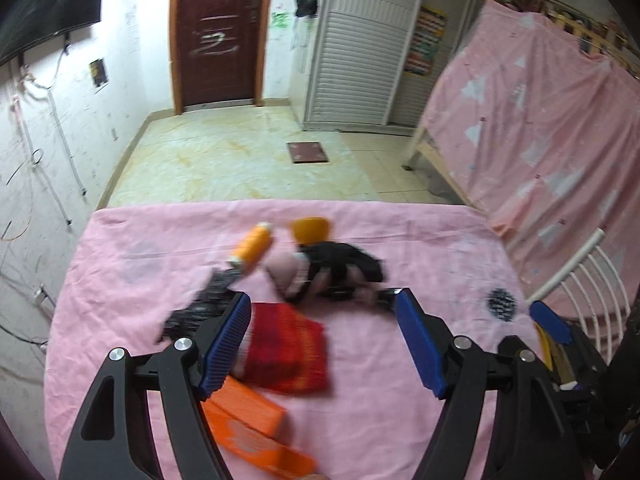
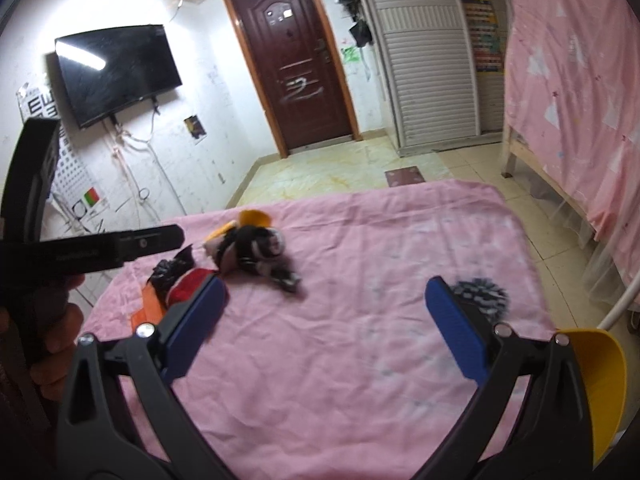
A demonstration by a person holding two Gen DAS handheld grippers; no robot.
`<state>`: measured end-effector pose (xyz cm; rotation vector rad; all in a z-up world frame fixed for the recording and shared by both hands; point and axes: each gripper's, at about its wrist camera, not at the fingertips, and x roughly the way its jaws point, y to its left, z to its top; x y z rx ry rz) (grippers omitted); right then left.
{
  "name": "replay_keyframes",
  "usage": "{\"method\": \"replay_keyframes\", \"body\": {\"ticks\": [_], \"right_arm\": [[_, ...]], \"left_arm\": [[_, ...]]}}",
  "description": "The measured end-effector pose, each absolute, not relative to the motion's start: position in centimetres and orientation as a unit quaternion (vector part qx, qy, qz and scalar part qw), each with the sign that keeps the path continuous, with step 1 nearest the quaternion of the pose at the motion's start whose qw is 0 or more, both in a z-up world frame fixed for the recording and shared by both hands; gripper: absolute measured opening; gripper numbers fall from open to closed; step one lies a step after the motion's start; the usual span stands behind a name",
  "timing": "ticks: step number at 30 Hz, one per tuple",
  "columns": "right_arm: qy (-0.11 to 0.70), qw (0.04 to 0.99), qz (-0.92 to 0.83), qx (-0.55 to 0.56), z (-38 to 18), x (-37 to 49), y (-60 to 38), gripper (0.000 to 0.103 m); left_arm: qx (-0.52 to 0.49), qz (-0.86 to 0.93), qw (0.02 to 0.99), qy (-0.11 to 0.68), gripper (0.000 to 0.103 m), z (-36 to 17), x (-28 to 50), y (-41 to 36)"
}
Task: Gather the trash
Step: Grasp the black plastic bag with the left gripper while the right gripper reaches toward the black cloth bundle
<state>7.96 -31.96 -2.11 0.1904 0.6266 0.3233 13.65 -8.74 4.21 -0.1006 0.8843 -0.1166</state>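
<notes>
Trash lies on a pink-covered table (image 1: 400, 420). A red packet (image 1: 288, 348) lies below my left gripper (image 1: 324, 344), which is open and holds nothing. Around it are an orange box (image 1: 248, 412), a crumpled black wrapper (image 1: 200, 308), an orange bottle (image 1: 254, 248), an orange cap (image 1: 310, 230) and a black and pink cloth heap (image 1: 340, 268). My right gripper (image 2: 326, 328) hangs open and empty over bare cloth (image 2: 340, 380). The heap (image 2: 256, 248) is far left of it. A black-and-white speckled scrap (image 2: 480, 296) lies just beyond its right finger.
A yellow plastic container (image 2: 600, 380) sits at the right edge beside the right gripper. A white metal chair back (image 1: 588, 272) stands by the table's right side. A pink-draped bed (image 1: 540, 128) is at the right, with a tiled floor (image 1: 240, 160) and a door (image 1: 218, 32) beyond.
</notes>
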Motion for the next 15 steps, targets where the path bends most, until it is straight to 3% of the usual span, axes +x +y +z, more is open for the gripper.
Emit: {"method": "replay_keyframes", "body": {"ticks": [15], "right_arm": [[0.337, 0.922, 0.180, 0.060, -3.0, 11.0, -25.7, 0.097]], "left_arm": [[-0.070, 0.002, 0.886, 0.458, 0.068, 0.5, 15.9, -0.9]]}}
